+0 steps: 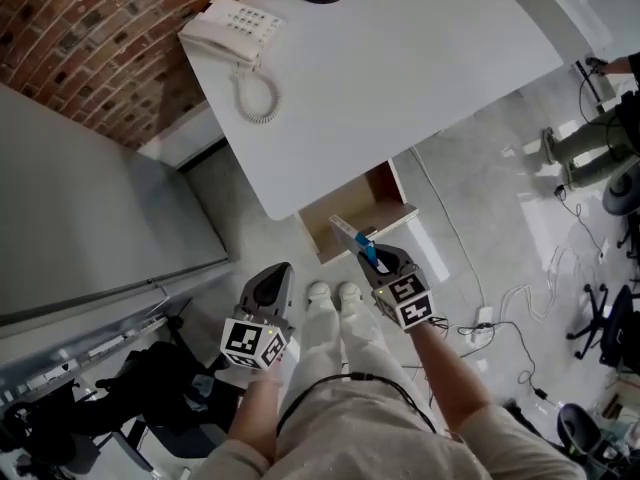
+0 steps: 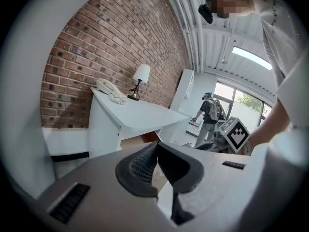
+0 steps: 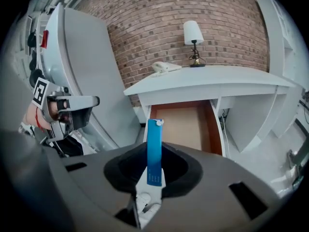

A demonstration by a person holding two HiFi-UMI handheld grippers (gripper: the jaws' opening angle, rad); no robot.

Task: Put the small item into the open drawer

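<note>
Plainly, the right gripper (image 1: 372,260) has hold of the small blue item (image 1: 368,252). In the right gripper view its jaws are closed partway onto the lower part of the flat strip (image 3: 153,151), and the upper part stands up above the right gripper (image 3: 153,172), ending in a white tip.

The item is not in the drawer (image 1: 372,204). From the head view it hangs at the drawer's near front edge. Whether its tip has crossed that rim or stops just short of it is hard to judge from this angle.

The drawer is pulled out towards the person from under the near edge of the white bench (image 1: 400,63). The right gripper view shows a bare brown floor inside it (image 3: 182,124).

The left gripper (image 1: 272,280) is to the left of the right one and apart from the drawer, above the floor. In its own view the jaws are pressed together at the tips with nothing between them (image 2: 156,162).

On the far left part of the bench lies a white telephone (image 1: 230,30) with a coiled cord. A lamp (image 3: 193,36) stands further along, against the brick wall (image 3: 159,28). The person's white shoes (image 1: 335,291) are on the floor between the two grippers, just near of the drawer front
</note>
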